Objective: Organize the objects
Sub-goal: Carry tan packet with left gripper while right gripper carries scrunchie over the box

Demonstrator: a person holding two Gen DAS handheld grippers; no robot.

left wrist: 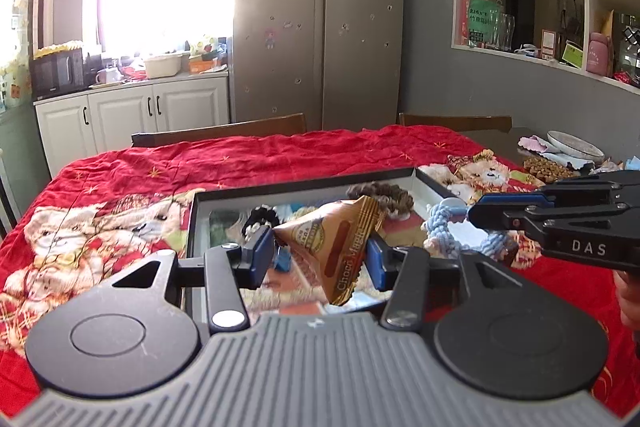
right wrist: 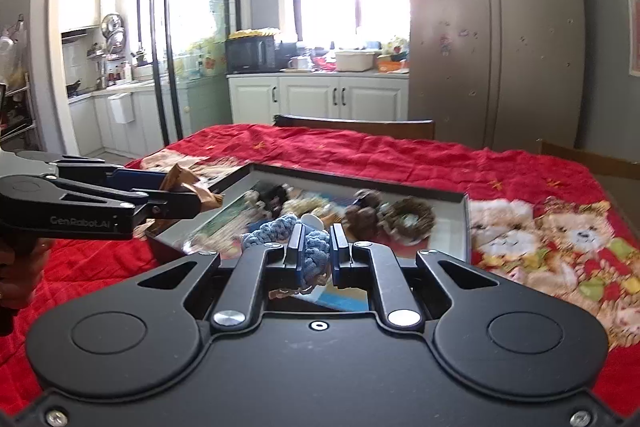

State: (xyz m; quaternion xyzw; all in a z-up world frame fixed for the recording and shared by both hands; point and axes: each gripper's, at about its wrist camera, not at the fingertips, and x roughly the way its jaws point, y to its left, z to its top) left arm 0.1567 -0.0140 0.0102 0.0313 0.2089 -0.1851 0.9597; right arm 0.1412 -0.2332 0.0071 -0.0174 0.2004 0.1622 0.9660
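My left gripper is shut on a brown Choco Magic snack packet, held above a shallow dark-rimmed tray on the red bear-print blanket. The same packet shows in the right wrist view, in the left gripper at the left. My right gripper is shut on a light blue knitted rope piece over the tray. From the left wrist view the right gripper reaches in from the right, the blue rope hanging at its tip. A black scrunchie and a brown knitted ring lie in the tray.
The red blanket covers the table, with wooden chair backs behind it. A plate and small clutter lie at the table's far right. A fridge, white cabinets and wall shelves stand beyond.
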